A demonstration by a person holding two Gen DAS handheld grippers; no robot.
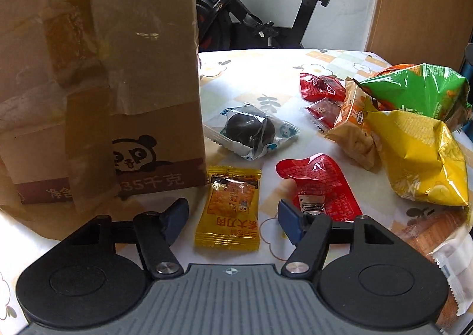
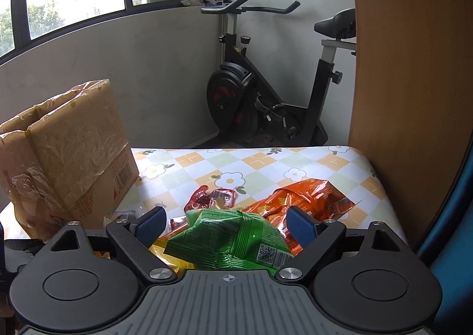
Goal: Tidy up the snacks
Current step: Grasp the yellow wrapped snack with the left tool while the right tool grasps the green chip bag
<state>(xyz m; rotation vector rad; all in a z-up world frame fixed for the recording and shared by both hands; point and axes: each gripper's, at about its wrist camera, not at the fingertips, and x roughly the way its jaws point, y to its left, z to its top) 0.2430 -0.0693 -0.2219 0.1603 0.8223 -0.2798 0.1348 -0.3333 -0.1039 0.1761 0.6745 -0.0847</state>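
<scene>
Flower-print checked tabletop [image 1: 334, 56] in a room w/ a black exercise bike [image 2: 251, 104] by the window wall.

Left gripper [image 1: 233, 218]: jaws part open, straddling the small yellow foil snack sachet [image 1: 229, 207], pads not pressing it yet, nothing held. Sachet lies flat just right of the tall brown cardboard box w/ panda print [image 1: 118, 98], touching its base corner. Right gripper [image 2: 226, 224]: jaws part open over the crinkled green chip bag [image 2: 230, 234]; can't tell if pads touch it.

Right of the box, further out: clear-wrapped dark round cake [image 1: 251, 130], red foil packet [image 1: 319, 184], yellow chip bag [image 1: 419, 157].

Prob. step: pinch the sachet. Do it well: go low so pads meet the sachet's side edges, close gently, thin foil slips & buckles. Lift clear of the box wall before swinging over its open top.
</scene>
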